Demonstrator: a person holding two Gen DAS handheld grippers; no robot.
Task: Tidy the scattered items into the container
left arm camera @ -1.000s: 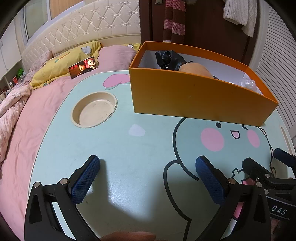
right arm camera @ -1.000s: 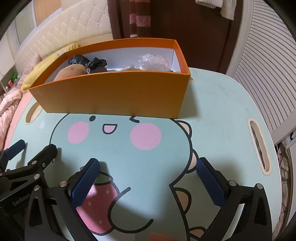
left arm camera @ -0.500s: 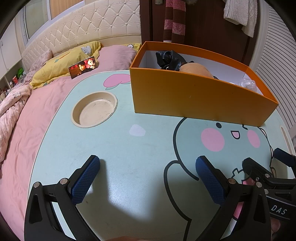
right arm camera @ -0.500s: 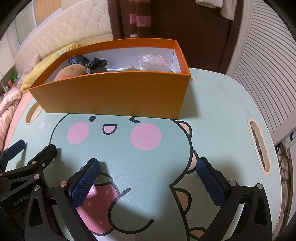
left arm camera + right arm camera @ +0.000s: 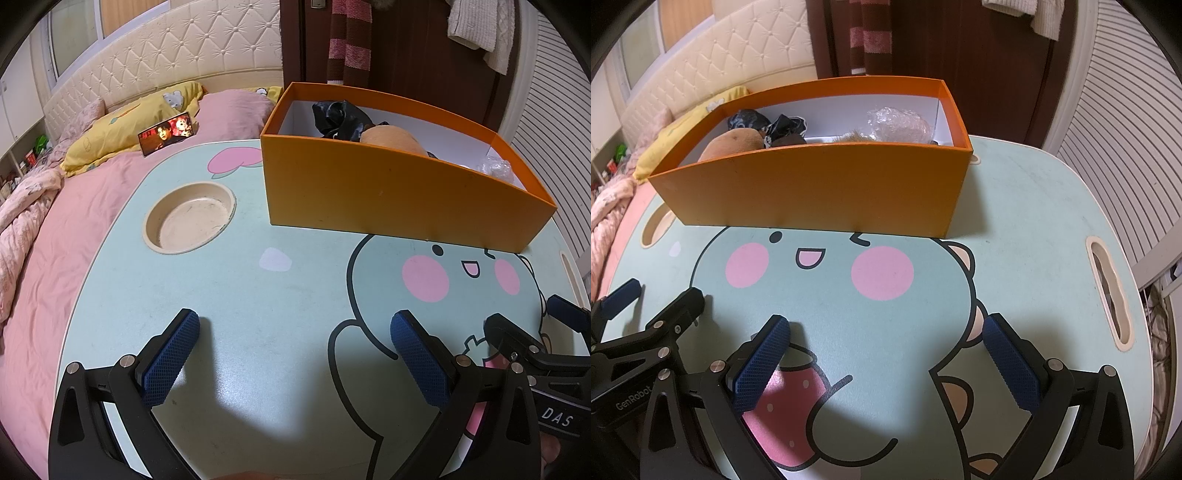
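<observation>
Mint cartoon-printed lap table (image 5: 1015, 206) bare; both tongs wide, empty. Risk: careless reach nudges orange cardboard box (image 5: 820, 192).

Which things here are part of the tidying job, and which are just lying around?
Job: orange box holding black bag, brown plush, bubble wrap; left tongs and right tongs, both open.

Lying about: phone, yellow pillow, table's cup recess.
</observation>
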